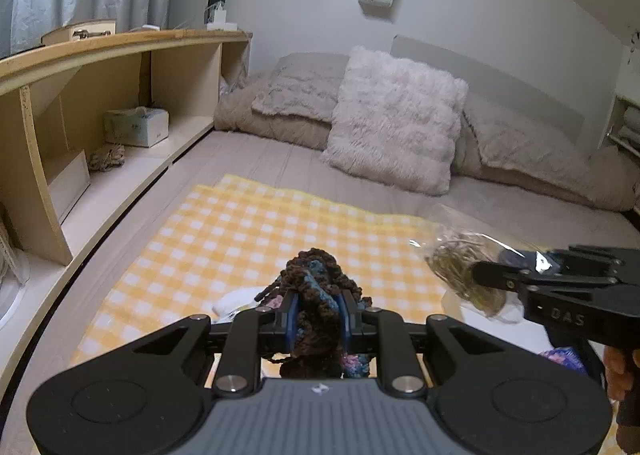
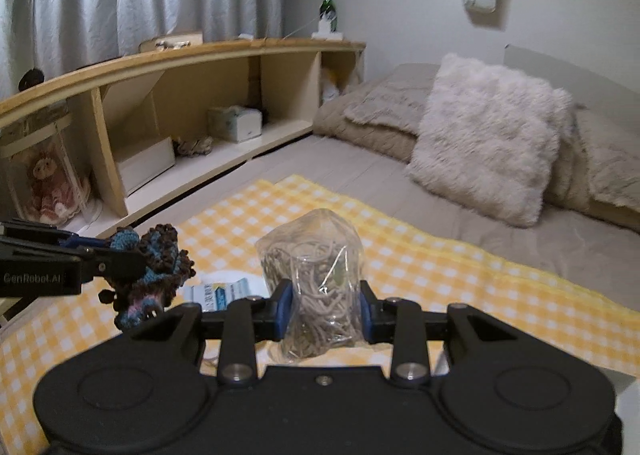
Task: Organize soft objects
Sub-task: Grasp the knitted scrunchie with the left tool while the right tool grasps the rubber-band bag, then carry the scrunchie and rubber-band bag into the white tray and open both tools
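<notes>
1. Shelf point(image 2: 224, 67) sits up and to the left of both grippers, across the yellow checked cloth point(image 1: 248, 231).
2. Left gripper point(image 1: 318, 315), pinching the brown-and-blue crochet bundle point(image 1: 316, 287), is on the shelf side, so it looks nearer.
3. Right gripper point(image 2: 324, 311) clamps the clear bag of cord point(image 2: 316, 271), held upright and clear of the cloth.

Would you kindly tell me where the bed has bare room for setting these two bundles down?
The yellow checked cloth is bare across its far half, up to the fluffy pillow. The grey sheet between cloth and pillow is free too. Crowded: the cloth's near edge, with white packets under the tools.
</notes>
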